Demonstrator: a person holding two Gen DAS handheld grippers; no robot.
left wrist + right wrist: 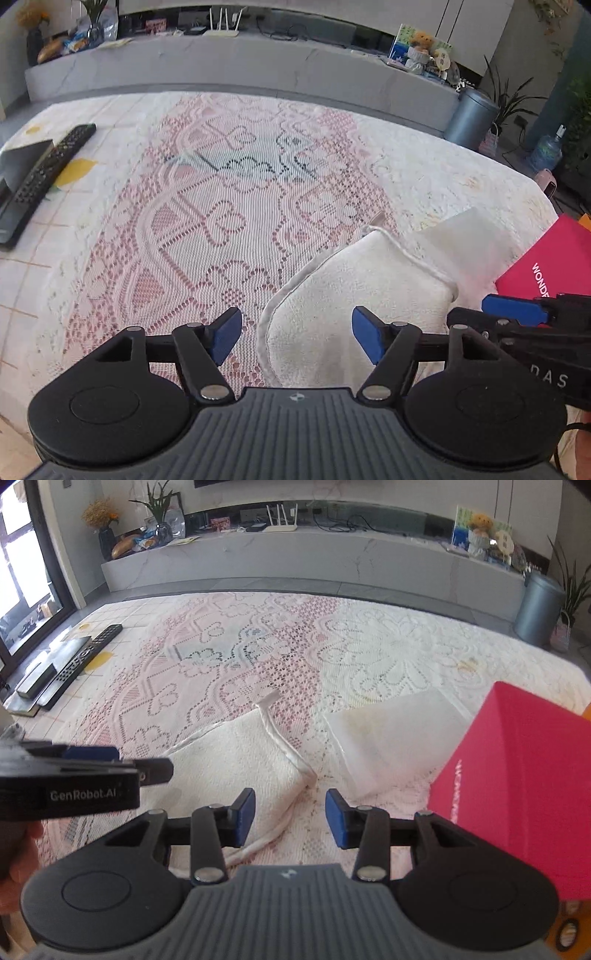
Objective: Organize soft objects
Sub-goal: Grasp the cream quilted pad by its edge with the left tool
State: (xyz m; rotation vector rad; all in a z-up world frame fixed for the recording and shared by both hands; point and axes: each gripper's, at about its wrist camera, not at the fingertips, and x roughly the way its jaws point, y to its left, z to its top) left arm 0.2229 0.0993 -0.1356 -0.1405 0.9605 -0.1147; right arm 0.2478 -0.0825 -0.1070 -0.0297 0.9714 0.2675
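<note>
The white towel (354,295) lies flat on the lace-covered tabletop (221,206), just left of the red box (546,258). Both tools hover over its near edge, empty: the left tool (295,338) gapes wide, the right tool (290,821) stands narrower. My advice: pinch the corded hem at two well-spread corners, since fluffy terry sags and slips. A thin translucent sheet (399,738) lies between towel and box.

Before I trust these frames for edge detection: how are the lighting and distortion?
Left wrist view: strong fisheye bending of the table edge, the towel sharp, dark corners. Right wrist view: bright daylight from the window, which is blown out, and the red box slightly soft.
</note>
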